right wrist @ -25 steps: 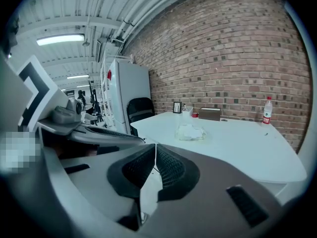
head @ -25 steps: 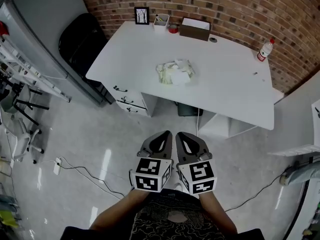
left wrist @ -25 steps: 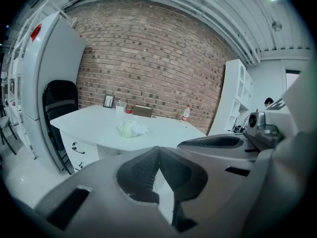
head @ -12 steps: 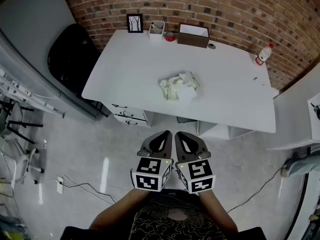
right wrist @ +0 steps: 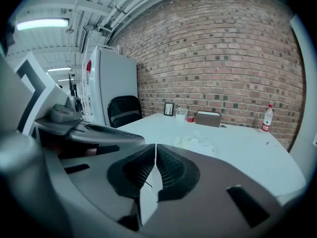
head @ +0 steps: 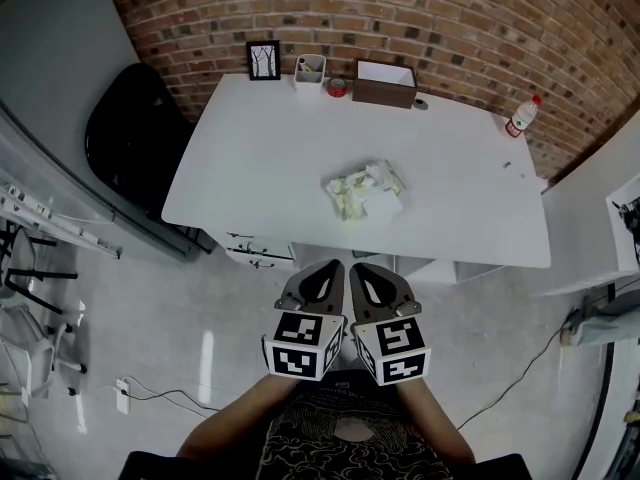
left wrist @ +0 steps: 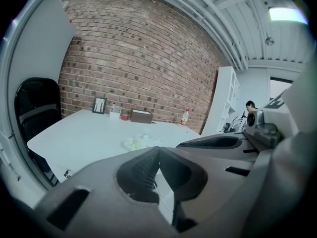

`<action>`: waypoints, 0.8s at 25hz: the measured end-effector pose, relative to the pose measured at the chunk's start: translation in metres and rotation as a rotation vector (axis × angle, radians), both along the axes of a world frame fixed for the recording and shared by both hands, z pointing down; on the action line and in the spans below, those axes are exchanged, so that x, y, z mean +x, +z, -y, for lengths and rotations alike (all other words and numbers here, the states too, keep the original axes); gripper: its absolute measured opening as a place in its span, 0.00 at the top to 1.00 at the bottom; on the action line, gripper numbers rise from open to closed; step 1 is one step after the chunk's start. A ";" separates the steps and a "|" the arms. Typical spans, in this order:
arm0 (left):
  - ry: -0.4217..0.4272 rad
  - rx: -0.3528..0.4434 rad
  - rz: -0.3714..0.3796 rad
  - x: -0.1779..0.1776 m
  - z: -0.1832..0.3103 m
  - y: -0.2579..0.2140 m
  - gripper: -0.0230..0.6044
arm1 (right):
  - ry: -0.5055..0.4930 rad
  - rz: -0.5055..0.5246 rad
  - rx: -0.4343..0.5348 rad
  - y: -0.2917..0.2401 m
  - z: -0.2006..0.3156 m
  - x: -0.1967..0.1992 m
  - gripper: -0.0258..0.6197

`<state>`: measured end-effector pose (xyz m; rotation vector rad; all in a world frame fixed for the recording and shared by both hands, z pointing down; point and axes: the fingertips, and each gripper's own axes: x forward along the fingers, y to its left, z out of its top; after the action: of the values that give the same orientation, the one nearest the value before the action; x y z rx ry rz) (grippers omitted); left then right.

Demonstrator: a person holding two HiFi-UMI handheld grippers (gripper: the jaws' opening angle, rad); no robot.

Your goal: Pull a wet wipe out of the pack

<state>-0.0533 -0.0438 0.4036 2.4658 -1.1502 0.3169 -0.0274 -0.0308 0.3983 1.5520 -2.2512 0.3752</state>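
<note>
Your left hand-held gripper (head: 328, 268): ribbed dark jaws pressed together, holding nothing.
Your right hand-held gripper (head: 362, 268): likewise closed and empty, just beside the left.
Wet wipe pack (head: 365, 191): crumpled and pale, lying mid-worktop, well apart from both; print too small to read.
Worktop (head: 250, 158): smooth, white, rounded corners.

The right gripper (right wrist: 155, 152) is pressing its jaws together on nothing. Beyond them, the wet wipe pack (right wrist: 192, 142) is lying on the white table (right wrist: 247, 155).

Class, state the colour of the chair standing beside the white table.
Black. The chair shows best in the head view.
</note>
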 end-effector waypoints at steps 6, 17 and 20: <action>0.010 0.011 0.003 -0.004 0.011 0.001 0.95 | 0.013 0.007 0.017 -0.001 0.013 -0.003 0.93; 0.014 0.020 0.018 0.006 0.047 0.009 0.95 | 0.024 0.017 0.028 0.009 0.054 0.011 0.93; 0.013 0.006 0.013 0.014 0.063 0.014 0.95 | 0.029 0.015 0.017 0.015 0.068 0.019 0.93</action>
<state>-0.0396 -0.1066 0.4173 2.4809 -1.1429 0.3344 -0.0086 -0.0985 0.4134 1.5974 -2.2504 0.3784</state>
